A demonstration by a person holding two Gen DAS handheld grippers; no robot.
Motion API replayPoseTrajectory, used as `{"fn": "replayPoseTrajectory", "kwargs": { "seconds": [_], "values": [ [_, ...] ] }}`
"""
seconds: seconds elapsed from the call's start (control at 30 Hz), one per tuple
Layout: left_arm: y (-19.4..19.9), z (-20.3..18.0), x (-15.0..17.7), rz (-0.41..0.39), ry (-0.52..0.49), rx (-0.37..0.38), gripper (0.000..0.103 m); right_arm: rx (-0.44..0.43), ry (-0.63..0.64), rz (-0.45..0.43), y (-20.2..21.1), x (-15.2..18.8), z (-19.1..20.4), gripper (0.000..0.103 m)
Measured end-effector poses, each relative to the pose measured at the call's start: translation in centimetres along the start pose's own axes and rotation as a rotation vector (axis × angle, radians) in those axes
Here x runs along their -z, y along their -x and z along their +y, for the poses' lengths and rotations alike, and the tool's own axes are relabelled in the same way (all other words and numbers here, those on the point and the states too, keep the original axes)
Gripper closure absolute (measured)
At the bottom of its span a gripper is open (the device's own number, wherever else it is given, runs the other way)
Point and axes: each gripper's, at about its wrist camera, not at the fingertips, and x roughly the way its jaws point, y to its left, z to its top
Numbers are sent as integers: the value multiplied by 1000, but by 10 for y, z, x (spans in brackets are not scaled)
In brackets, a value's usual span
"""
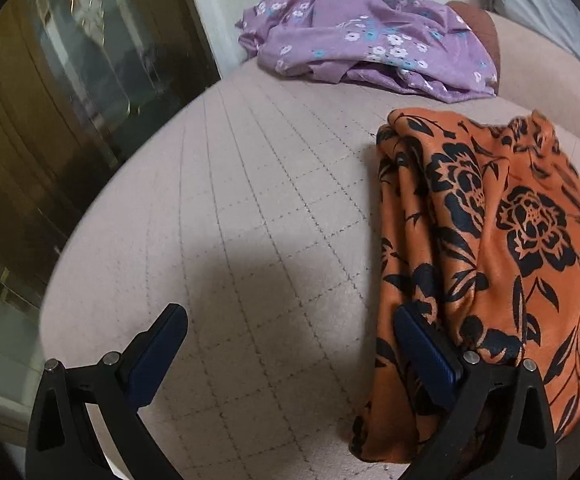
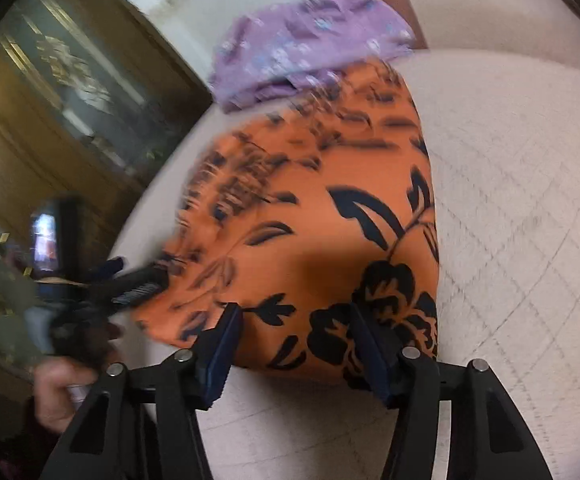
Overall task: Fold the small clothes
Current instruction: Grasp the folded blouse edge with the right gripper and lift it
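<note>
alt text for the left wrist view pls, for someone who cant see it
An orange cloth with black flowers lies bunched on a pale quilted surface, beside the open left gripper, whose right finger overlaps its near edge. A crumpled purple floral cloth lies farther back.

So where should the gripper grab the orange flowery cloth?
Best guess: the near hem of the orange floral cloth, coming from the near side and pointing downward. That edge lies flat and free on the quilted bed cover, right in front of the right gripper, whose open jaws already straddle it. The left gripper is open at the bunched left edge.
</note>
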Motion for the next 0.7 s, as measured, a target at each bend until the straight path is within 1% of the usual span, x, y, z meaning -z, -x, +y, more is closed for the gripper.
{"fn": "replayPoseTrajectory", "kwargs": {
  "seconds": [0.07,0.13,0.2,0.23,0.3,0.37,0.47,0.5,0.53,0.57,0.63,0.7],
  "values": [
    [0,2,-1,-1,4,0,0,12,14,-5,5,-4,8,45],
    [2,2,-2,-12,0,0,0,-2,11,-10,15,-14,12,44],
    [7,2,-3,-38,3,-7,0,-15,0,-58,29,-24,14,44],
    [9,3,-3,-48,4,-7,0,-13,-2,-92,37,-29,16,44],
    [11,2,-5,-58,4,-1,0,3,-4,-123,42,-39,18,44],
    [12,2,-5,-61,0,7,0,21,-30,-104,33,-44,15,44],
    [16,2,-6,-78,2,2,0,7,-135,17,-3,-44,-2,43],
    [17,3,-6,-84,7,3,0,-6,-165,14,-8,-42,-6,43],
    [17,4,-6,-87,10,4,0,-15,-174,-16,-4,-42,-6,42],
    [17,5,-6,-87,13,7,0,-20,-173,-19,-2,-42,-4,39],
    [17,5,-6,-85,16,10,0,-18,-160,-19,3,-44,-1,40],
    [17,6,-8,-89,26,15,0,-33,-163,-23,9,-45,-1,39]
  ]
}}
